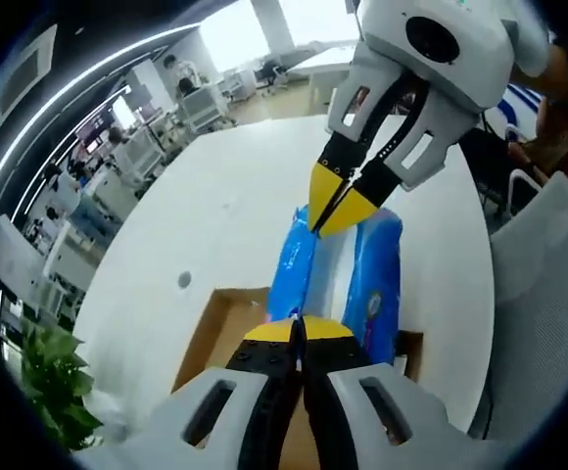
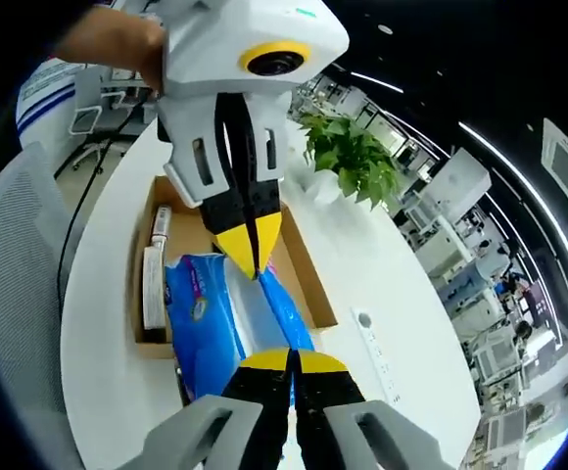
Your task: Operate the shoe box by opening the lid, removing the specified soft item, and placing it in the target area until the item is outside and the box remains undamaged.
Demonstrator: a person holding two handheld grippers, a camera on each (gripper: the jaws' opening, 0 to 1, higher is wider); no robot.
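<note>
A soft blue plastic pack [image 1: 377, 284] hangs stretched between my two grippers, above the open cardboard shoe box [image 1: 217, 323]. In the left gripper view, my left gripper [image 1: 299, 328] is shut on the pack's near end. My right gripper [image 1: 340, 211] comes down from the upper right and is shut on the far end. In the right gripper view, my right gripper [image 2: 289, 360] pinches the blue pack [image 2: 201, 313] at the bottom, and the left gripper [image 2: 252, 253] pinches it from above. The box [image 2: 308, 279] lies open on the white table, with a pale long item [image 2: 154, 284] inside along one wall.
A round white table [image 1: 225, 186] carries the box. A potted plant [image 2: 353, 157] stands past the box, and a socket strip [image 2: 372, 338] is set into the tabletop. A grey chair [image 1: 548, 294] stands close beside the table. Office desks lie further off.
</note>
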